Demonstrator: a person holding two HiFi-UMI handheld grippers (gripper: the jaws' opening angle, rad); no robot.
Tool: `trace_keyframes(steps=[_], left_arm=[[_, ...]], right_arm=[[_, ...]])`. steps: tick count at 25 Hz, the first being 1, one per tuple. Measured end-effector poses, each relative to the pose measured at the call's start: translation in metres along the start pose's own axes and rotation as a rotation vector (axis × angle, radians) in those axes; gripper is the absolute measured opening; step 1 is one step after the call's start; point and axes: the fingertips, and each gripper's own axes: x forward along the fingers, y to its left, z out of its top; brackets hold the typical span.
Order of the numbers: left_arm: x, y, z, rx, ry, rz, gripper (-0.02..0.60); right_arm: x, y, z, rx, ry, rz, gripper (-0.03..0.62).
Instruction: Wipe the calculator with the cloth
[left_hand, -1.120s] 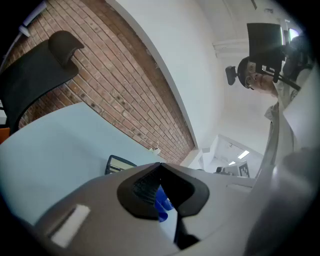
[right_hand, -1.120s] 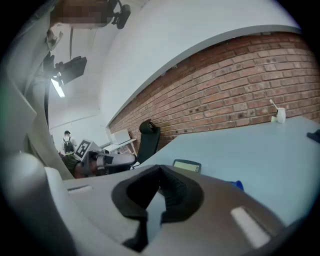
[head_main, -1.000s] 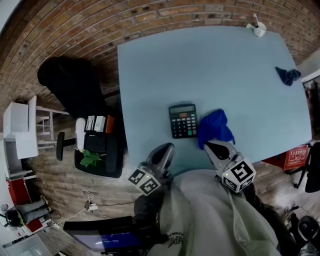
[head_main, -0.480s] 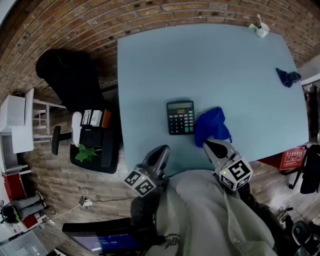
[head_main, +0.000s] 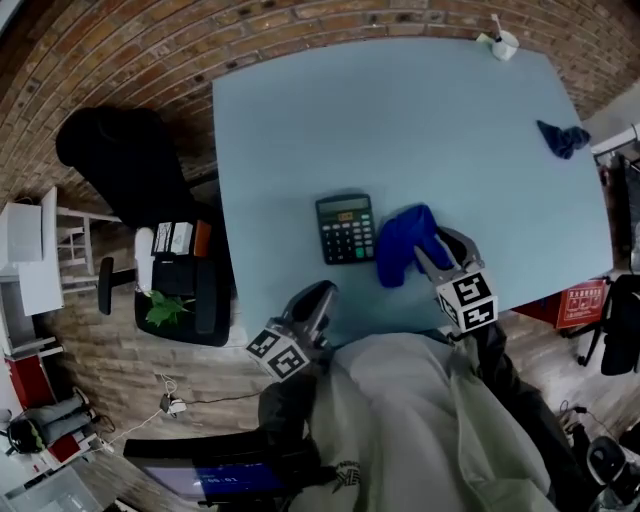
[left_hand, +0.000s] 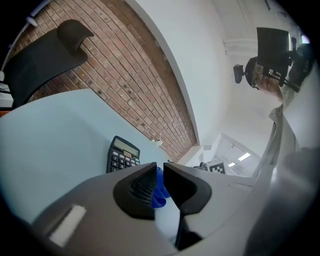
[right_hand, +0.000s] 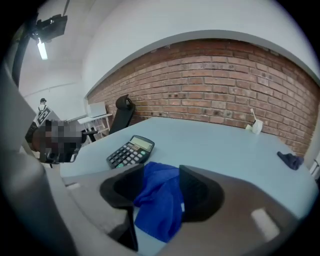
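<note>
HEAD VIEW: calculator (head_main: 346, 228) near tabletop (head_main: 400, 110) front edge; cloth (head_main: 403, 243) beside it, toward right edge | LEFT GRIPPER VIEW: left gripper (left_hand: 160, 167) jaws just opening, narrow gap, empty | RIGHT GRIPPER VIEW: right gripper (right_hand: 161, 169) jaws just opening, wide, astride cloth, unclamped; RISK: pinching one loose fold lets cloth slip mid-wipe

Blues Against Brick

The table (head_main: 400, 130) is pale blue. The calculator (head_main: 346, 229) is black with a pale display; the cloth (head_main: 402, 243) is bright royal blue. The second cloth (head_main: 562, 138) is darker navy, the cup (head_main: 503, 44) white, the chair (head_main: 120, 160) black, the plant (head_main: 163, 307) green. The brick wall (head_main: 150, 60) is red-brown, gridded with pale mortar
</note>
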Motion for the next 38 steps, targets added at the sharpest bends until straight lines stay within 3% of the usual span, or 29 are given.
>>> trace_keyframes(steps=[2, 5, 12, 16, 19, 22, 25, 28, 29, 32, 36, 38], left_arm=[[0.002, 0.001, -0.004, 0.002, 0.0, -0.005, 0.041], [-0.001, 0.005, -0.003, 0.001, -0.025, 0.0, 0.041], [-0.004, 0.014, 0.003, -0.008, -0.047, 0.029, 0.041], [-0.009, 0.028, 0.001, -0.012, -0.049, 0.047, 0.054], [-0.008, 0.043, 0.002, -0.009, -0.031, 0.083, 0.096], [0.008, 0.062, 0.008, -0.001, -0.003, 0.128, 0.205], [0.024, 0.081, 0.022, 0.013, -0.024, 0.148, 0.218], [0.036, 0.097, 0.033, -0.018, -0.071, 0.153, 0.2], [0.039, 0.101, 0.038, -0.026, -0.09, 0.154, 0.163], [0.05, 0.112, 0.055, -0.049, -0.14, 0.145, 0.13], [0.08, 0.12, 0.08, -0.076, -0.132, 0.078, 0.191], [0.098, 0.118, 0.084, -0.015, -0.053, 0.034, 0.221]], right_arm=[[0.009, -0.004, -0.006, 0.008, 0.011, -0.005, 0.247], [0.03, 0.002, -0.014, -0.006, 0.061, 0.019, 0.286], [0.073, 0.028, -0.048, -0.123, 0.263, 0.077, 0.29], [0.082, 0.031, -0.049, -0.088, 0.174, 0.089, 0.262], [0.077, 0.04, -0.047, -0.11, 0.118, 0.123, 0.141], [0.052, 0.018, -0.031, 0.013, 0.053, 0.053, 0.119], [0.033, -0.003, 0.015, 0.077, -0.07, -0.018, 0.117], [0.048, 0.01, 0.058, -0.063, -0.091, -0.03, 0.117], [0.061, 0.023, 0.068, -0.129, -0.073, -0.013, 0.117], [0.107, 0.072, 0.075, -0.331, 0.051, 0.07, 0.117], [0.133, 0.134, 0.041, -0.476, 0.212, 0.163, 0.118], [0.127, 0.155, 0.027, -0.486, 0.225, 0.192, 0.118]])
